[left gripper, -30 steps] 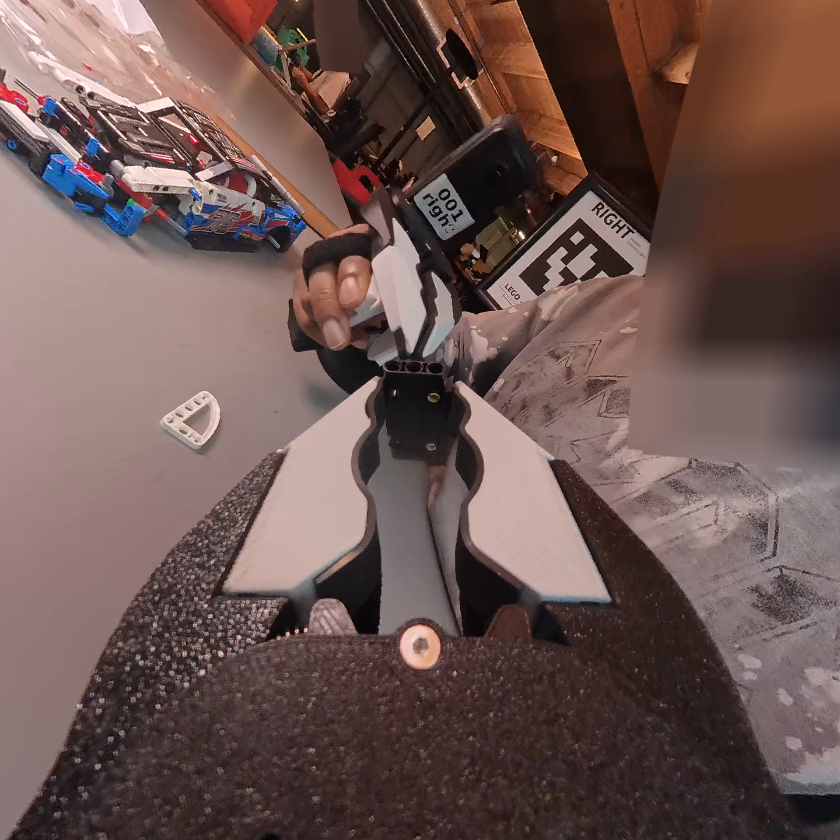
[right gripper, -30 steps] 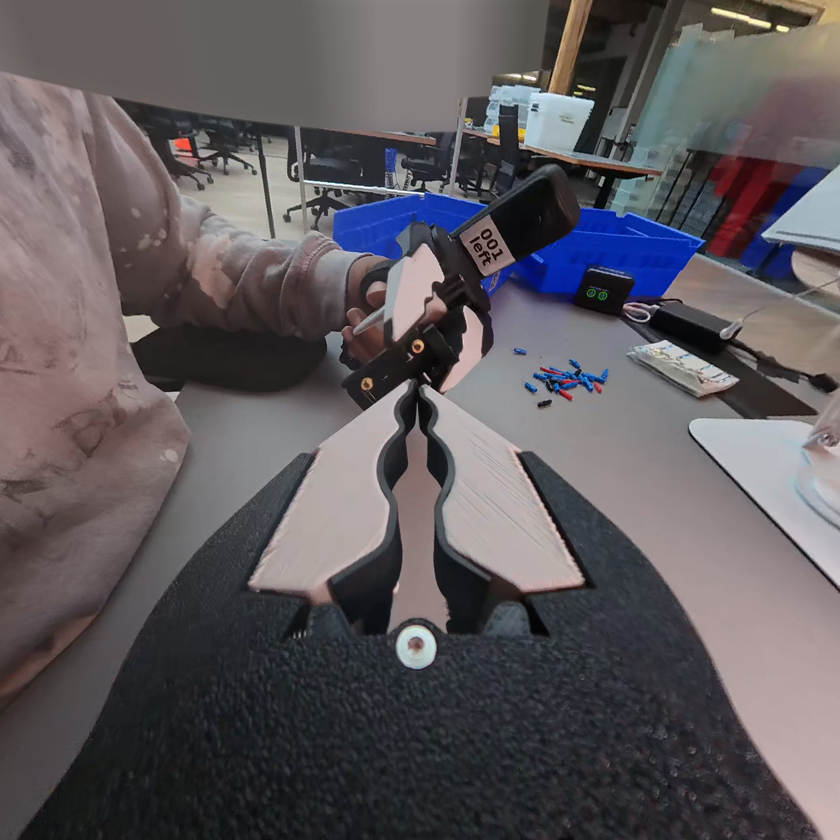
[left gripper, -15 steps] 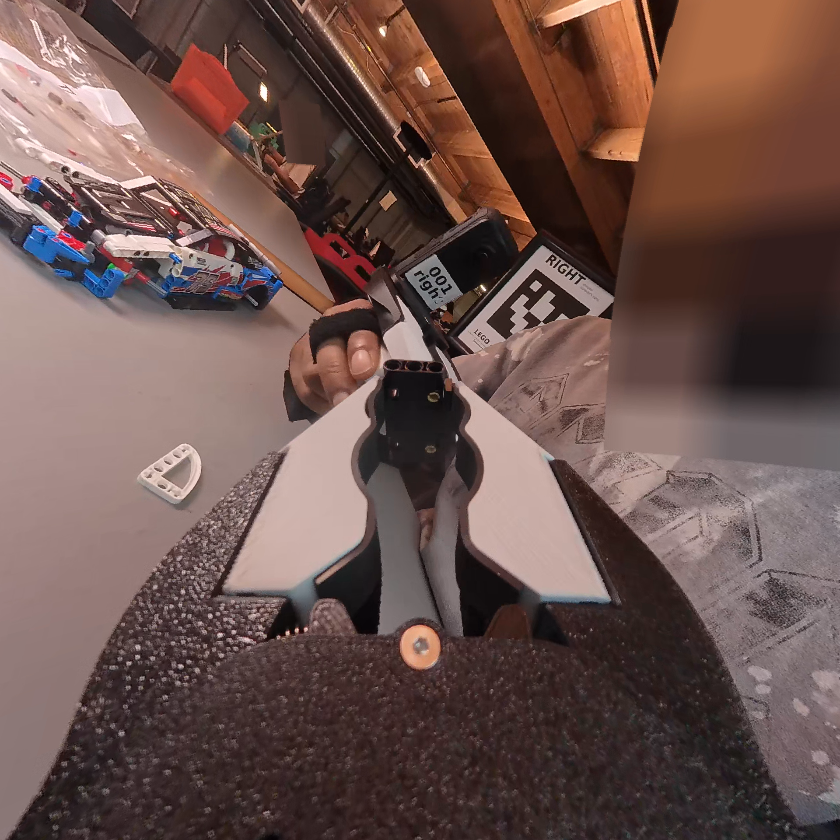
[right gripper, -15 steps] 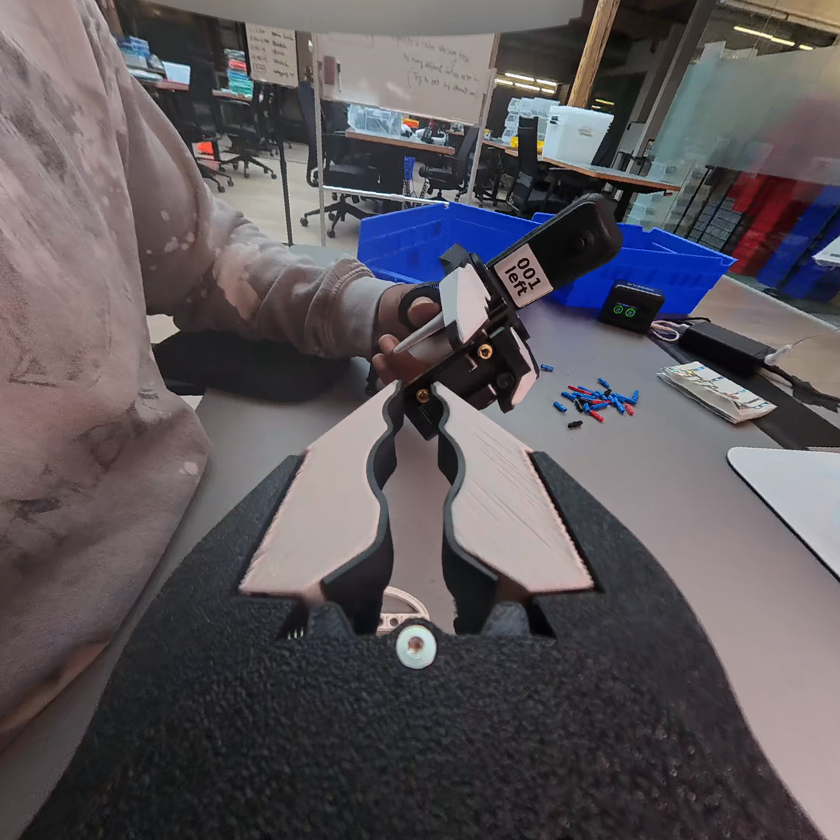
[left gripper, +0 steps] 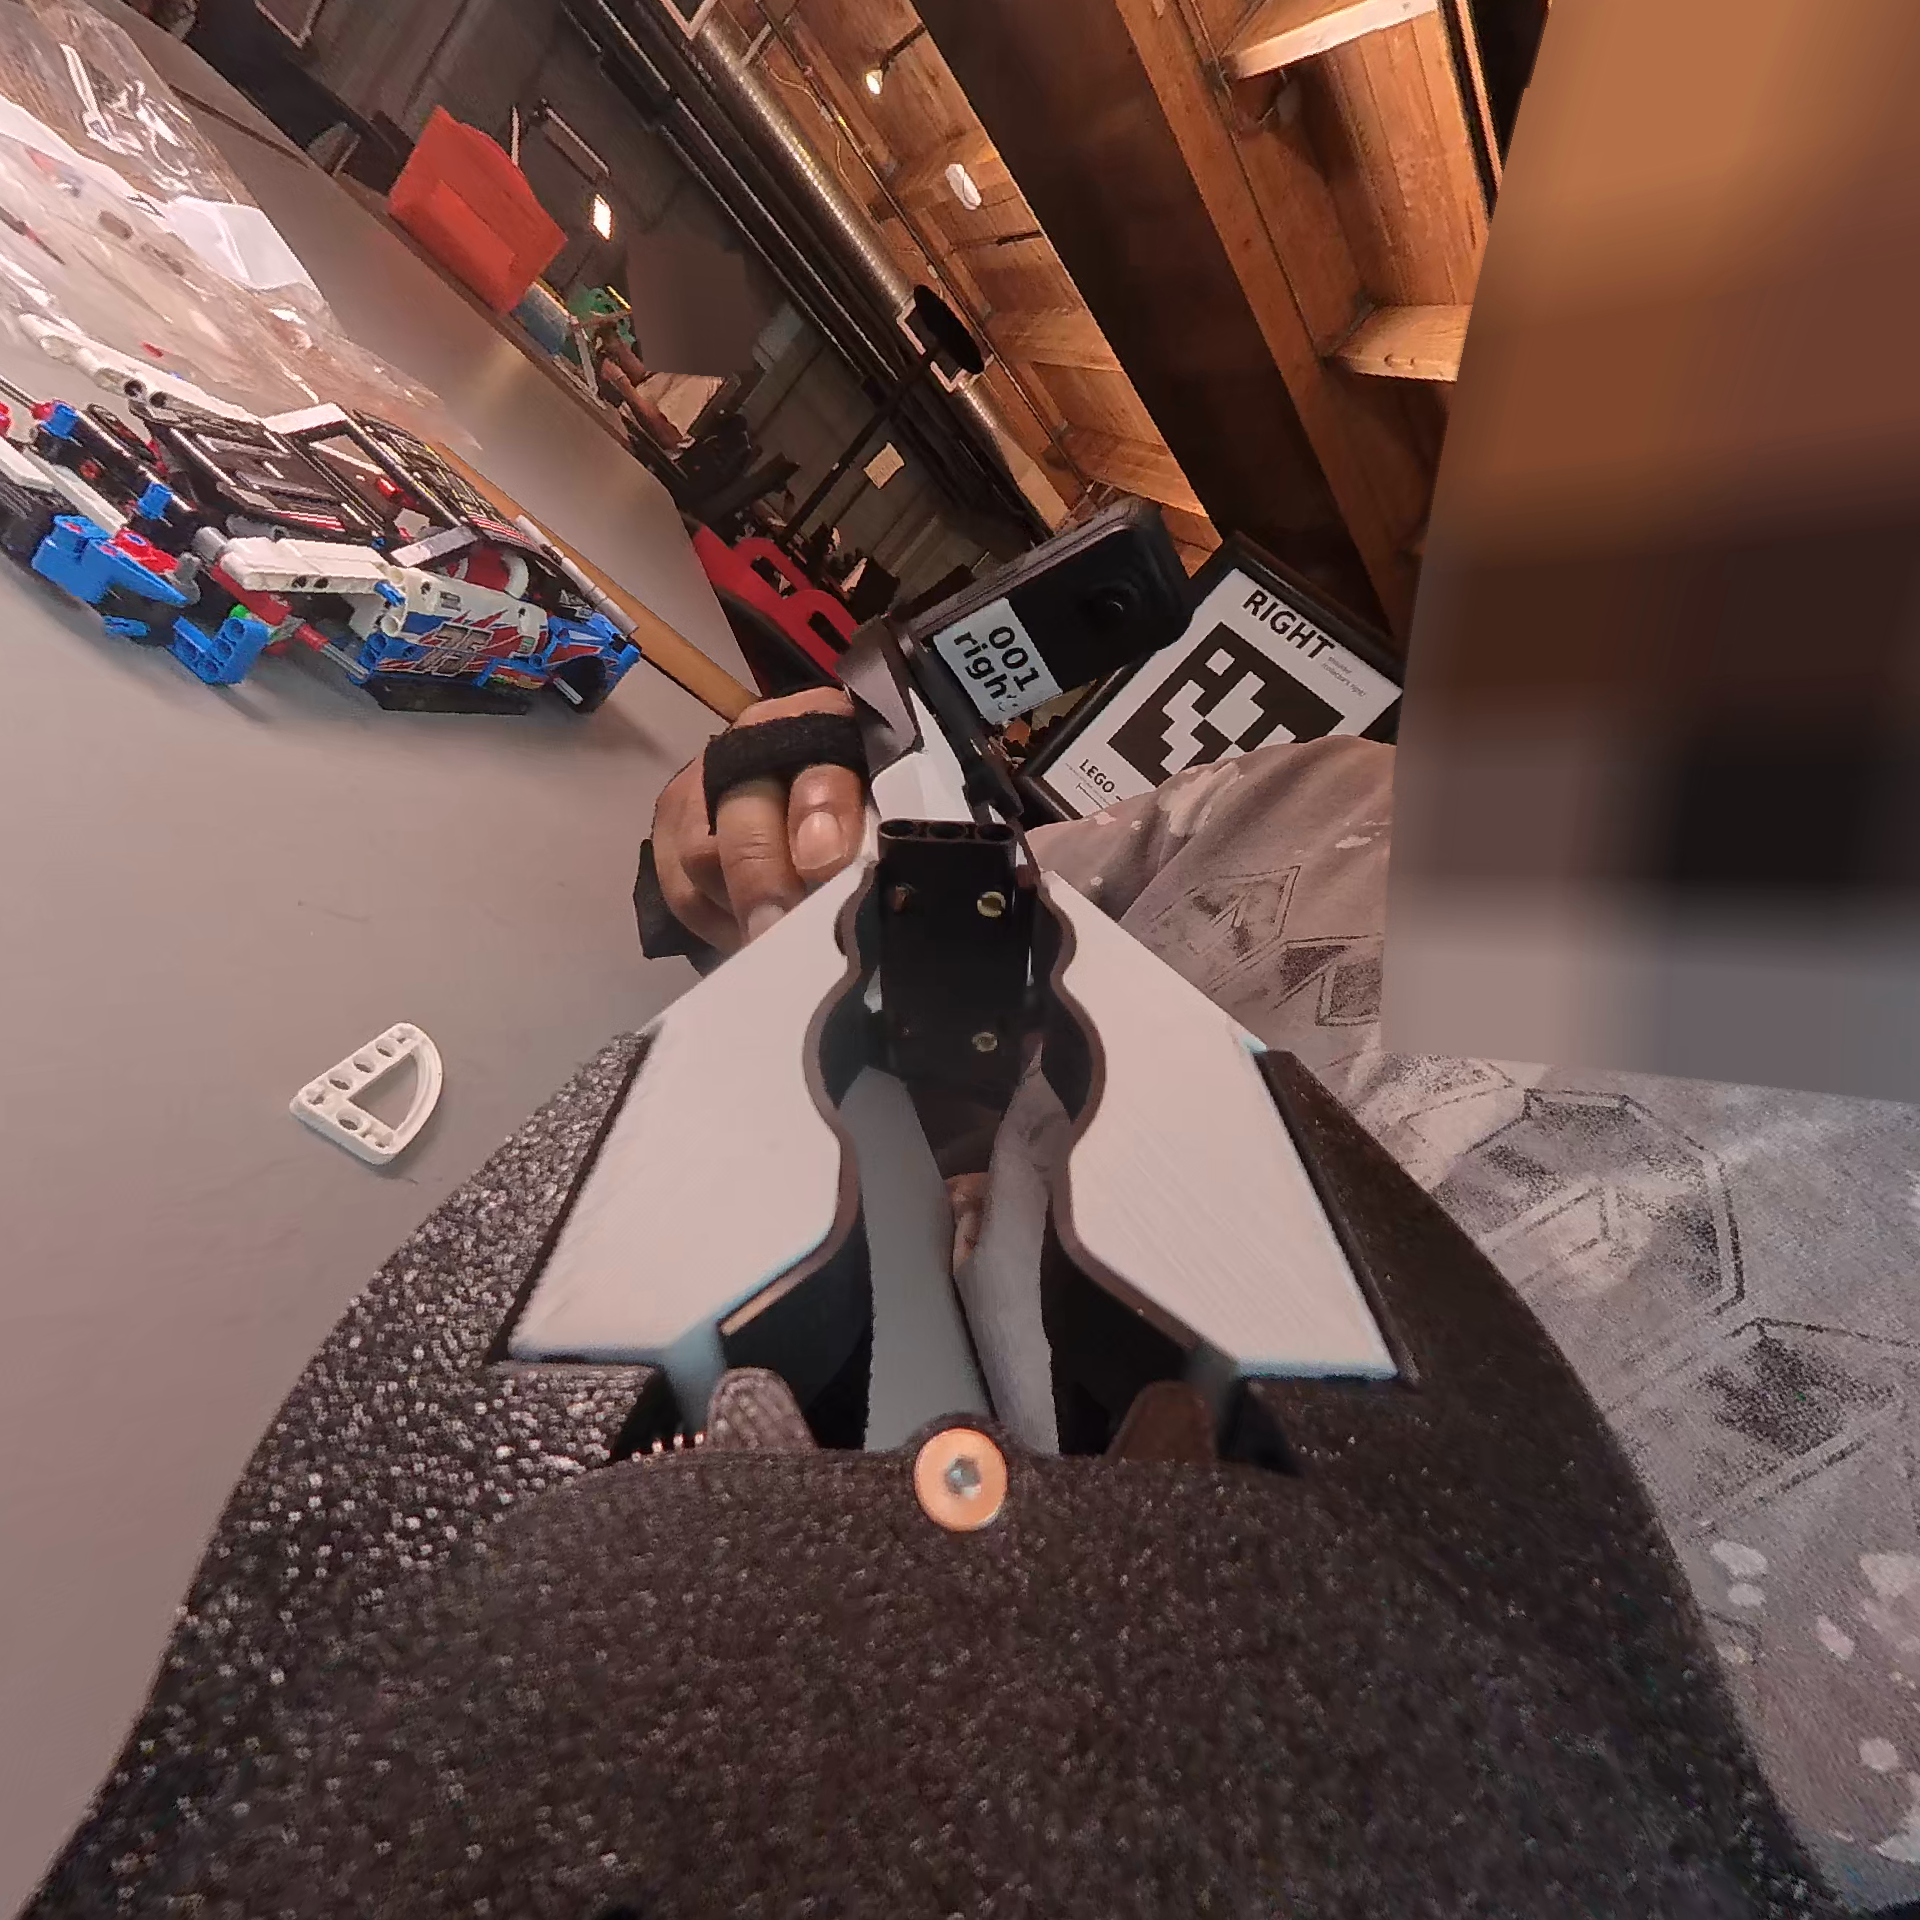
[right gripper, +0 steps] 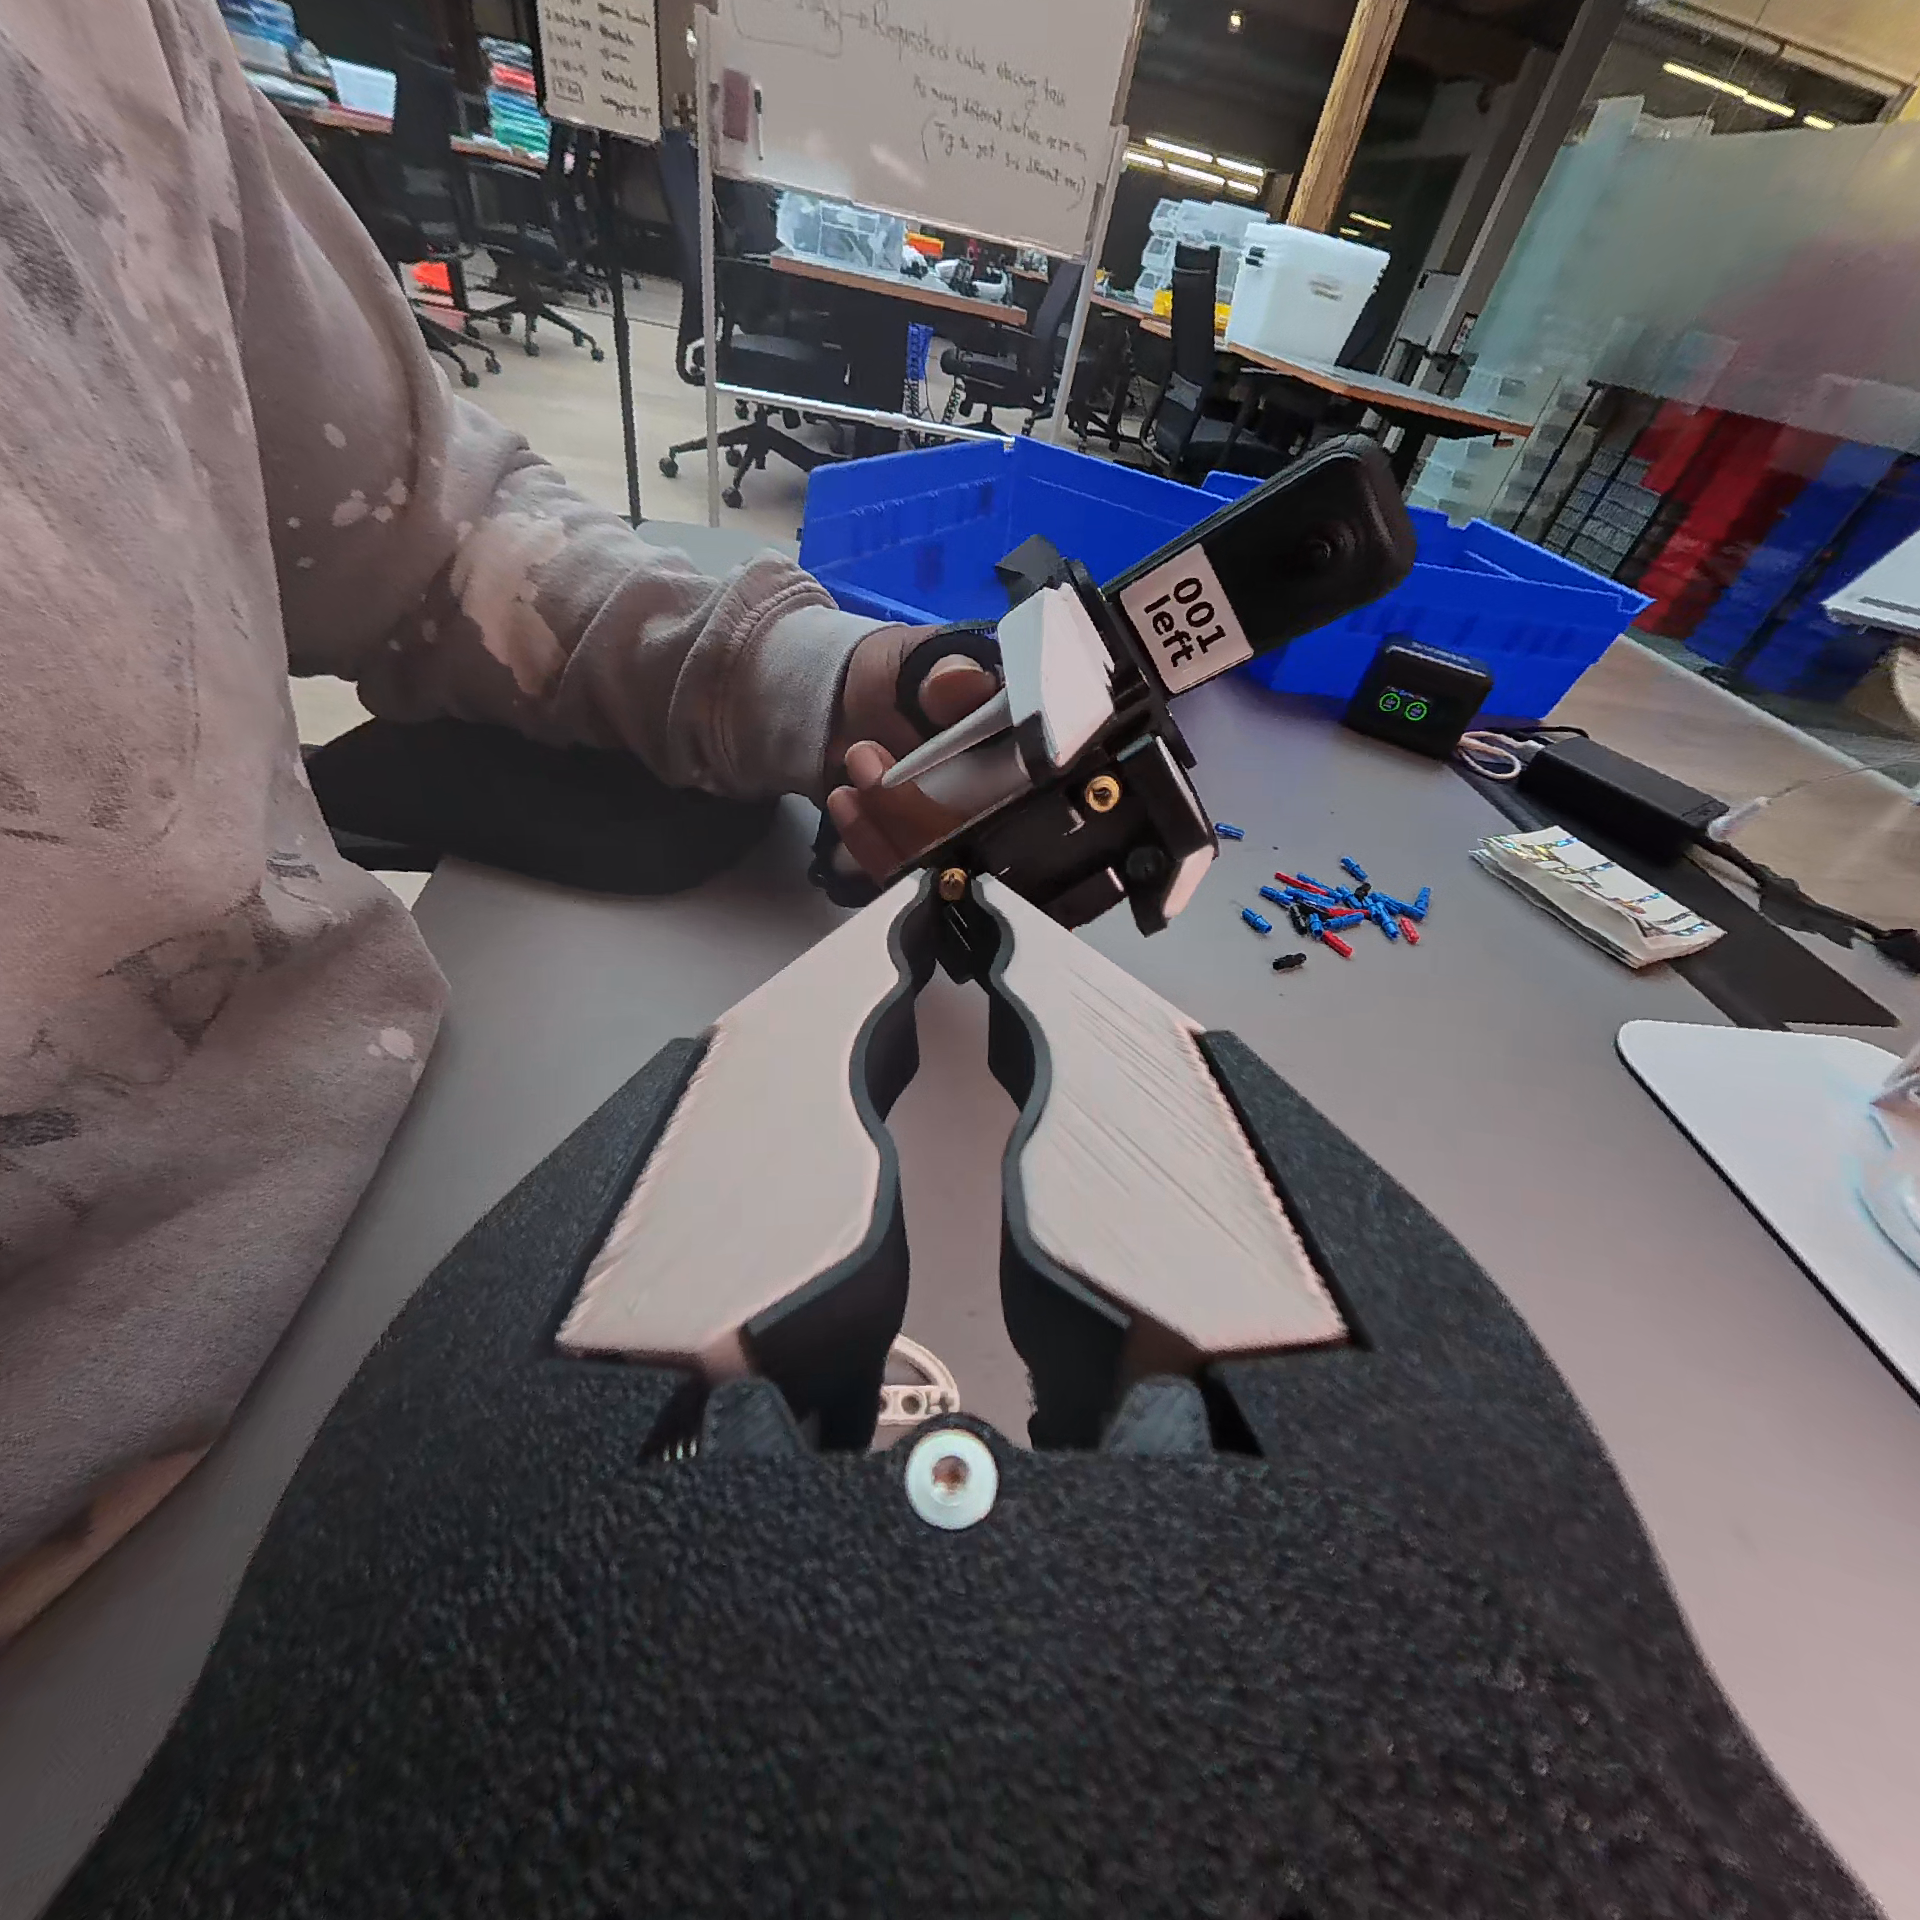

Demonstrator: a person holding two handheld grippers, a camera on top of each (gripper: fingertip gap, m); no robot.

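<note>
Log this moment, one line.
left gripper: shut on black brick part | right gripper: pinching its far end | nearby: white frame piece, toy car

Right hand-held gripper [right gripper: 951, 914] apparently pinches black part [right gripper: 958, 928] above table [right gripper: 1455, 1122]

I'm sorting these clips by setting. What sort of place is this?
Probably a shared office or workshop: rolling office chairs at long desks, a whiteboard, blue storage bins, and a toy brick car on the grey table.

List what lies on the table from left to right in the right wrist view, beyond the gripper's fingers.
Black pad → left gripper held in a hand → scattered blue and red pins → folded booklet → white mat.
</note>
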